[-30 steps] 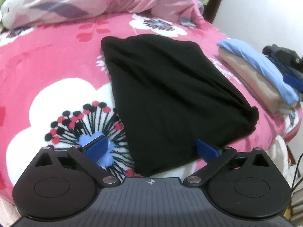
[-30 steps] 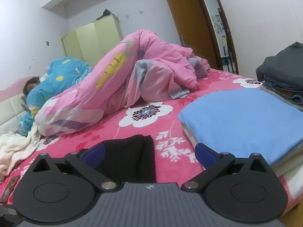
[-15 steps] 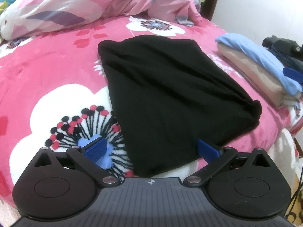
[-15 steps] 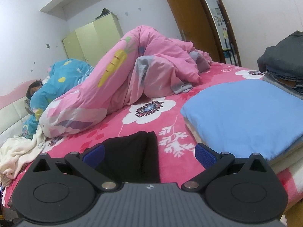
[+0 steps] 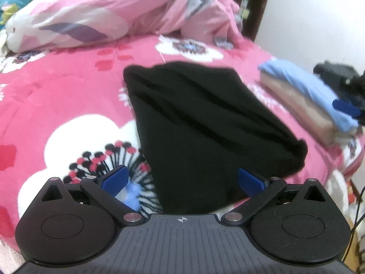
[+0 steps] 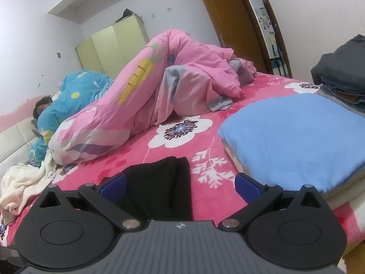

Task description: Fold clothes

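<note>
The left gripper (image 5: pixel 182 180) hangs low over the near edge of the bed with its blue-padded fingers (image 5: pixel 114 179) spread wide, pinching nothing. Between them lies the near end of the folded black knit garment (image 5: pixel 200 125), which stretches away across the pink fleece blanket with big white flowers (image 5: pixel 63 96). The cloth lies in soft ridges, its far edge roughly straight and its right corner rounded and bunched. The left pad sits over the flower print just beside the garment; the right pad sits at the garment's near right edge, and contact cannot be told.

The right gripper (image 6: pixel 180 187) is also splayed open and empty, its blue pads (image 6: pixel 247 187) set apart over the blanket (image 6: pixel 205 194). One end of the black garment (image 6: pixel 159 189) shows between them, nearer the left pad.

Out to the right, a stack of folded clothes with a light blue piece on top (image 6: pixel 296 137) rests on the bed, a beige layer (image 5: pixel 294 105) under it in the left view. Beyond it sits a pile of dark folded clothing (image 6: pixel 342 68). Farther back, a crumpled pink duvet with a carrot print (image 6: pixel 164 86) heaps across the bed, and a person (image 6: pixel 43 107) lies under a blue patterned cover (image 6: pixel 77 91). A cream towel (image 6: pixel 20 182) trails at the left edge. A pale green wardrobe (image 6: pixel 114 45) and a brown wooden door (image 6: pixel 228 18) stand against the wall.
</note>
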{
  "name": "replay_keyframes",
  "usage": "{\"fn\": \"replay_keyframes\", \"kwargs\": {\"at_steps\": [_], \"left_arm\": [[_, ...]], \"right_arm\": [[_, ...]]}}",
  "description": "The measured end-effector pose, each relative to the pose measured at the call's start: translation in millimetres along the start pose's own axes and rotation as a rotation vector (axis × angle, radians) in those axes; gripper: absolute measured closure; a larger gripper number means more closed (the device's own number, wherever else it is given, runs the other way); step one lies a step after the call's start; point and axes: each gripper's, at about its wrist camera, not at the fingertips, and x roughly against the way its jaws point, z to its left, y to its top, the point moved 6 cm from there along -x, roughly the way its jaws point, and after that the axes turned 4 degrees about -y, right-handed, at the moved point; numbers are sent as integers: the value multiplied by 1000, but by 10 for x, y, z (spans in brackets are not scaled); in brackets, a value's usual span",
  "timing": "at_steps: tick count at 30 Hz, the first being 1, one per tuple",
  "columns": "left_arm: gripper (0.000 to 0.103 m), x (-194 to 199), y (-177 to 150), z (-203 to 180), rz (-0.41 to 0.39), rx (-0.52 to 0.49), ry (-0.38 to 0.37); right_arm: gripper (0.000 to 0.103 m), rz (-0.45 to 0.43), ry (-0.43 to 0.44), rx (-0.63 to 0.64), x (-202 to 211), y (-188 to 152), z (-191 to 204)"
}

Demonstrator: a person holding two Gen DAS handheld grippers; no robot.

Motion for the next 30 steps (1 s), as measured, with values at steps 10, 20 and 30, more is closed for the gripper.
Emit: {"fn": "replay_keyframes", "kwargs": {"at_steps": [10,20,30], "left_arm": [[1,-112,-6,24,16,-29,3],[6,-196,-42,82,29,-72,-9],[6,-225,-80,119,25,-83,-36]], "right_arm": [[2,42,93,92,-499,266,223],[46,269,162,111,-1517,134,442],[67,415,101,31,-2172,78,172]]}}
